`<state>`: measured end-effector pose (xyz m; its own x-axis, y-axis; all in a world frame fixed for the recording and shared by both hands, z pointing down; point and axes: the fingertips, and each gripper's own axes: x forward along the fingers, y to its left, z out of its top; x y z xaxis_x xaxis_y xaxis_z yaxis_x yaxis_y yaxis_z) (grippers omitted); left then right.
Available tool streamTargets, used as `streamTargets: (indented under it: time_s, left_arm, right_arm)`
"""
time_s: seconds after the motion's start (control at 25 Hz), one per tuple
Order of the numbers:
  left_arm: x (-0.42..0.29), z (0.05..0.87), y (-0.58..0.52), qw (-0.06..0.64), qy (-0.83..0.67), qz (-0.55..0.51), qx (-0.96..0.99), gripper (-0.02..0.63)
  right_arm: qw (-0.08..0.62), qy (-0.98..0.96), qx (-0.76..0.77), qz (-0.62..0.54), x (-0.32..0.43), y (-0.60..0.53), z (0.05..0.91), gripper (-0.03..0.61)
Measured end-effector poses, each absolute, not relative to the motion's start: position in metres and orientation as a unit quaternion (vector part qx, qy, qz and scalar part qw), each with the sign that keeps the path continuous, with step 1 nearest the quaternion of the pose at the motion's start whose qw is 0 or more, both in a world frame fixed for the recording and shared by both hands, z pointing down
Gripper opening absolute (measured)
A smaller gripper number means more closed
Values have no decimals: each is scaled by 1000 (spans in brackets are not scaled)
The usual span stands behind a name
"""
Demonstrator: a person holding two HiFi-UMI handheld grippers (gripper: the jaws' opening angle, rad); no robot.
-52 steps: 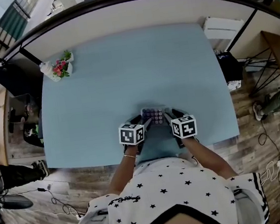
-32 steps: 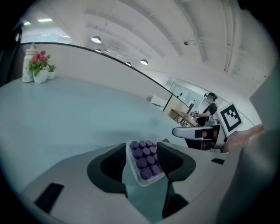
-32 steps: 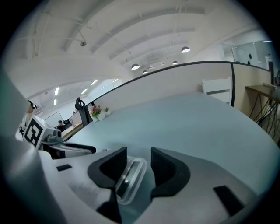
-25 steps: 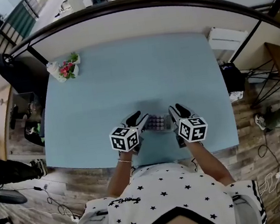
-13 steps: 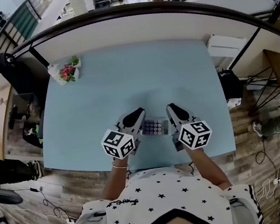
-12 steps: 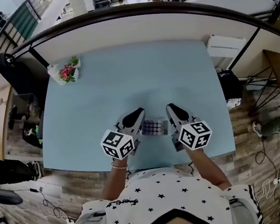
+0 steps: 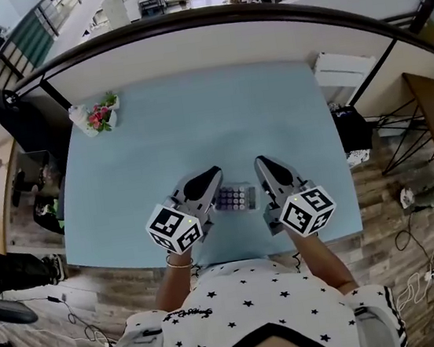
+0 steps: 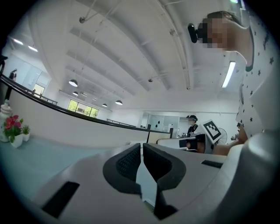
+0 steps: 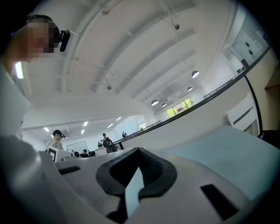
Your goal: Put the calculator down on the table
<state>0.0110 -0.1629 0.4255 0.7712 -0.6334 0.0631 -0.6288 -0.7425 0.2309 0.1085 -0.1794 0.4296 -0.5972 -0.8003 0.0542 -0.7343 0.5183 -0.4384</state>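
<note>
The calculator [image 7: 235, 199], a small flat device with rows of light keys, lies on the pale blue table [image 7: 195, 124] near its front edge. Nothing holds it. My left gripper [image 7: 201, 185] hangs just left of it and my right gripper [image 7: 271, 173] just right of it, both raised off the table and pointing level. In the left gripper view the left gripper [image 8: 142, 158] has its dark pads together with nothing between them. The right gripper [image 9: 138, 168] is likewise shut and empty. The calculator is outside both gripper views.
A small vase of pink flowers [image 7: 95, 113] stands at the table's far left corner, also seen as flowers [image 8: 13, 128] in the left gripper view. A white unit [image 7: 343, 63] sits beyond the table's right far corner. A curved railing runs behind the table.
Both grippers let go of the calculator, rose off the table and closed their jaws. The calculator stays flat on the table between them.
</note>
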Motion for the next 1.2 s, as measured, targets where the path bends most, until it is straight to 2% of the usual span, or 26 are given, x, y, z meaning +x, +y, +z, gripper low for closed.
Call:
streamTargets:
  time_s: [1.2]
  left_arm:
    - [17,429,-162,109,-345,13,932,41]
  right_arm:
    - [64,872,-438,-209,112,-174,430,-3]
